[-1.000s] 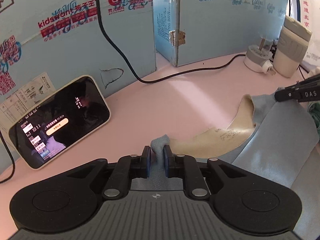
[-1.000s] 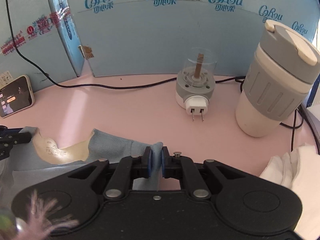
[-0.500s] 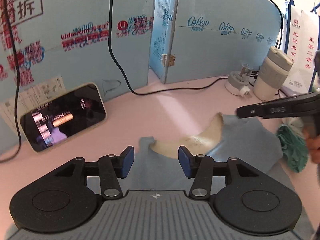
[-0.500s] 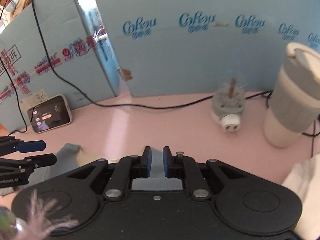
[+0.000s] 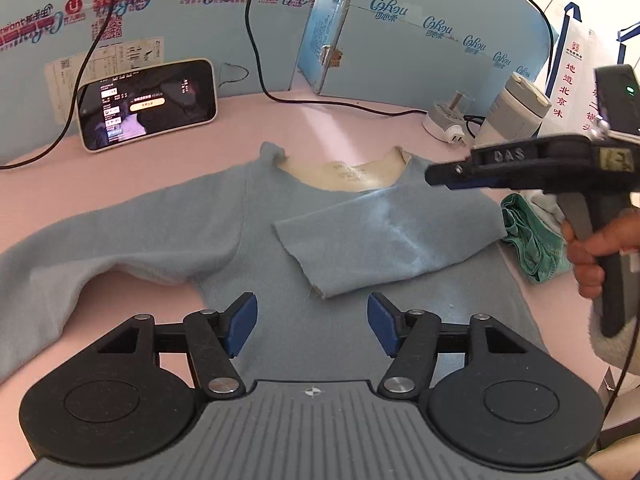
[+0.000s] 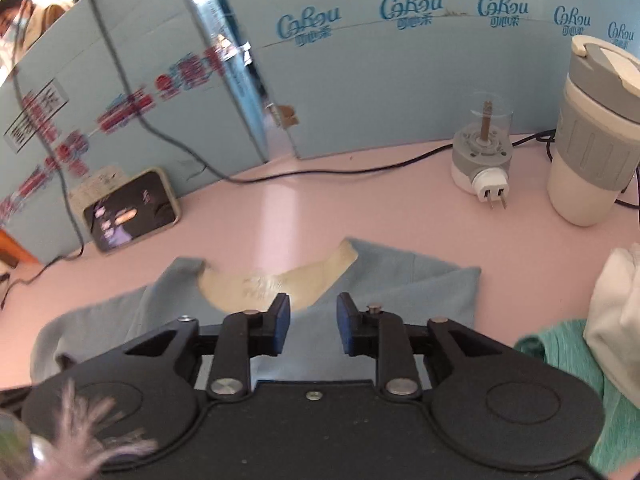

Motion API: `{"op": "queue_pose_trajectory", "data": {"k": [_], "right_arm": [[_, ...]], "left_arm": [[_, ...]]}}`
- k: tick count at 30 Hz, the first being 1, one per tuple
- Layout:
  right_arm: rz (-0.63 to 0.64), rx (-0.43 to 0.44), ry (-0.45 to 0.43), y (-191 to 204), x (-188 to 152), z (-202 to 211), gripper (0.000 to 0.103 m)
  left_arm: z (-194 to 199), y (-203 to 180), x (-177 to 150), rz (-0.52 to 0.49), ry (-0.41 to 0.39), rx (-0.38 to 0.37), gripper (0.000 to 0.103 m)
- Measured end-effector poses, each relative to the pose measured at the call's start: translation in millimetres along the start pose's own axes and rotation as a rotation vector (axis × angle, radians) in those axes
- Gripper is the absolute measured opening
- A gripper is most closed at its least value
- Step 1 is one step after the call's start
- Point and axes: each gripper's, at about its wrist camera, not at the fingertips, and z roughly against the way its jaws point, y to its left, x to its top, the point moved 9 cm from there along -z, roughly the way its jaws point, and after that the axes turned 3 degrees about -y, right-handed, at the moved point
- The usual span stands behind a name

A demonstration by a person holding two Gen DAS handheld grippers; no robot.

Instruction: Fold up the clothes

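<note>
While both grippers' jaws are opening on nothing, blue sweater lies mid-bench, phone, plug, cup along the far edge.

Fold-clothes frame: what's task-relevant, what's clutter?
Job:
- light blue sweater, one sleeve folded across its front
- left tool, jaws opening, nothing between
- right tool, same

Clutter:
- phone
- tumbler
- plug-in device
- green cloth

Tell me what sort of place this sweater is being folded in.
Probably a makeshift recording station, not a home laundry spot: a pink table walled off with printed blue cardboard panels, and a phone propped against them with its screen on, beside the blue sweater.
</note>
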Motion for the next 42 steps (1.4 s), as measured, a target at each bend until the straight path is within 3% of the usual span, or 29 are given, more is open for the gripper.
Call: {"op": "queue_pose_trajectory", "data": {"k": [8, 14, 19, 23, 28, 36, 42], "right_arm": [[0.074, -0.088, 0.277, -2, -105, 31, 0.036], [0.038, -0.105, 0.25, -10, -124, 41, 0.047], [0.08, -0.108, 0.233, 2, -128, 36, 0.069], [0.08, -0.124, 0.22, 6, -129, 34, 0.072], [0.077, -0.122, 0.223, 7, -128, 32, 0.077], [0.058, -0.119, 0.213, 7, -129, 34, 0.078], [0.065, -0.122, 0.216, 8, -130, 33, 0.078]], "left_arm": [[7, -12, -8, -0.055, 0.014, -0.056, 0.066], [4, -33, -27, -0.108, 0.068, -0.117, 0.069], [3, -31, -36, -0.112, 0.085, -0.096, 0.072], [9, -19, -36, -0.076, 0.074, -0.064, 0.075], [21, 20, -28, 0.078, 0.036, -0.001, 0.079], [56, 102, -32, 0.374, -0.054, 0.136, 0.082], [61, 135, -43, 0.598, -0.086, 0.076, 0.082]]}}
